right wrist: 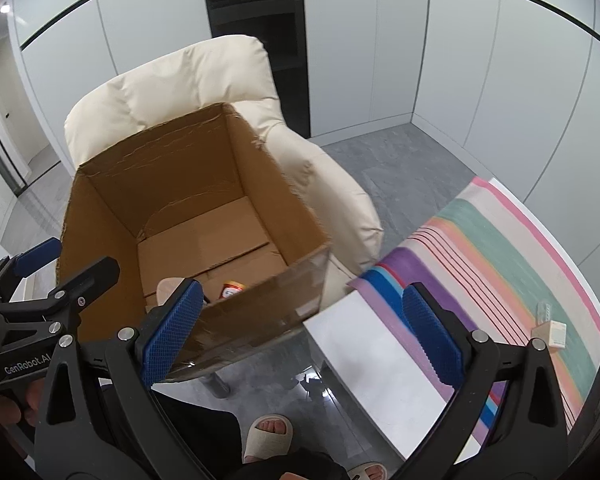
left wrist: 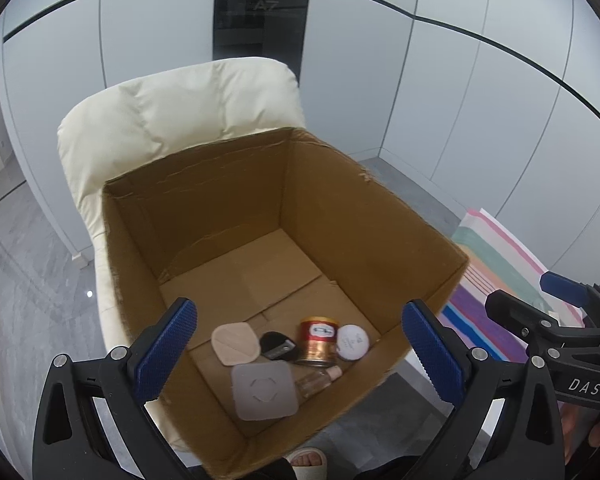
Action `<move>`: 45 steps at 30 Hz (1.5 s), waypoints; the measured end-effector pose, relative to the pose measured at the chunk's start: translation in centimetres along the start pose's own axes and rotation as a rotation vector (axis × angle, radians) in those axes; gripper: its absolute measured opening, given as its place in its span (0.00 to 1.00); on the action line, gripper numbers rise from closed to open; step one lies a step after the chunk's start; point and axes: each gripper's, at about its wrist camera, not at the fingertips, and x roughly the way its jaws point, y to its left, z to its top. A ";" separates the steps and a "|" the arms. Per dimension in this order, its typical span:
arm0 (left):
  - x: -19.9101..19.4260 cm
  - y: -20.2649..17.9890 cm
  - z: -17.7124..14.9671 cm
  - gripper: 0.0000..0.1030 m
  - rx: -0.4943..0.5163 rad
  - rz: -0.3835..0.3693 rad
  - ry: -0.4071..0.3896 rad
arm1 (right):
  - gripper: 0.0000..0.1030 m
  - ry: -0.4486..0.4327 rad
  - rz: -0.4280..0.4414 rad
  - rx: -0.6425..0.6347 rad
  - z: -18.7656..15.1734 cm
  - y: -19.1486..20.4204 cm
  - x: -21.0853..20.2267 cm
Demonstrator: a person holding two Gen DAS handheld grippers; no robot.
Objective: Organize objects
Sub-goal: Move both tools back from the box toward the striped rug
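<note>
An open cardboard box [left wrist: 340,208] sits on a cream armchair [left wrist: 172,112]. On its floor lie a beige puff [left wrist: 234,343], a black item [left wrist: 277,346], a red-gold can [left wrist: 318,340], a white round compact [left wrist: 353,342], a grey square pad [left wrist: 265,390] and a small clear bottle [left wrist: 318,380]. My left gripper [left wrist: 300,305] hangs open above the box's near side, nothing between its fingers. My right gripper [right wrist: 303,288] is open and holds nothing, over the box's near right corner [right wrist: 324,248]. Each gripper shows at the edge of the other's view.
A table with a striped cloth [right wrist: 500,240] stands to the right of the chair, with a small beige box [right wrist: 554,334] and a clear item [right wrist: 545,312] on it. A person's feet in slippers [right wrist: 268,436] are below. Grey cabinet walls lie behind.
</note>
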 end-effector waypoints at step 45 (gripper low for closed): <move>1.4 -16.0 -0.7 1.00 0.207 -0.161 0.019 | 1.00 0.003 -0.222 0.228 -5.9 -15.3 -5.6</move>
